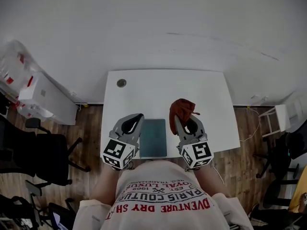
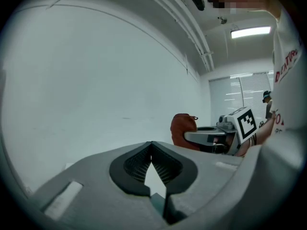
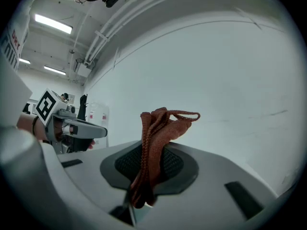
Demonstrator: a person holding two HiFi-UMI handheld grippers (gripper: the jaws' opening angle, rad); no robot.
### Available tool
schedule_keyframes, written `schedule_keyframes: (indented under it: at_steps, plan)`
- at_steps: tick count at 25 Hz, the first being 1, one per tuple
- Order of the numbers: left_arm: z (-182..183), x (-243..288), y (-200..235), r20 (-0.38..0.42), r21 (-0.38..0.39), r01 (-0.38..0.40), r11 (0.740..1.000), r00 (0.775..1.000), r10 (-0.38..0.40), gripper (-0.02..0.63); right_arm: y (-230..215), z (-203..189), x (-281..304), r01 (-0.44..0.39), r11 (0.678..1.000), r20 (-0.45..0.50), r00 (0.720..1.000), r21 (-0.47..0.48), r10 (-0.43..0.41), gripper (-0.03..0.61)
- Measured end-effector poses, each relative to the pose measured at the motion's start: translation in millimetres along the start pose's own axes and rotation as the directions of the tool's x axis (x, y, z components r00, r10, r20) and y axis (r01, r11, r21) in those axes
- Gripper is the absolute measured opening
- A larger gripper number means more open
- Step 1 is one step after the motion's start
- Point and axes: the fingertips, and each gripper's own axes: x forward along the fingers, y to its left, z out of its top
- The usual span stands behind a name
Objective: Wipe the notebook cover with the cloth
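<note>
A dark teal notebook (image 1: pixel 153 138) lies flat on the white table (image 1: pixel 163 87) near its front edge, between my two grippers. My right gripper (image 1: pixel 183 122) is shut on a rust-brown cloth (image 1: pixel 182 109), which stands bunched above its jaws just right of the notebook; the cloth (image 3: pixel 156 143) fills the gap between the pads in the right gripper view. My left gripper (image 1: pixel 130 124) hovers left of the notebook, jaws shut with nothing between them (image 2: pixel 151 150). From the left gripper view the cloth (image 2: pixel 183 128) and the right gripper (image 2: pixel 216 137) show at right.
A small round dark disc (image 1: pixel 122 83) sits at the table's far left corner. Black office chairs (image 1: pixel 45 157) stand left of the table, a white stool (image 1: pixel 276 119) and cables to the right. A white wall backs the table.
</note>
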Motion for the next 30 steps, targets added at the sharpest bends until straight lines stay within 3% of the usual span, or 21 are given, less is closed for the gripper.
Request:
schedule_keyframes:
  at_steps: [8, 21, 30]
  plan:
    - [20.1, -4.8, 2.5, 0.032, 0.012, -0.027, 1.0, 0.999, 0.026, 0.009, -6.4, 19.0, -2.6, 0.067, 0.995, 0.041, 0.997, -0.077, -0.064, 0.077]
    - [6.4, -8.9, -2.6, 0.003, 0.007, -0.022, 1.0, 1.0, 0.022, 0.009, 5.5, -5.4, 0.2, 0.033, 0.999, -0.054, 0.998, 0.02, -0.032, 0.072]
    - [1.7, -7.4, -1.2, -0.008, 0.009, -0.018, 1.0, 1.0, 0.019, 0.009, 18.2, -13.2, 3.5, 0.011, 1.0, -0.081, 0.997, -0.005, -0.012, 0.072]
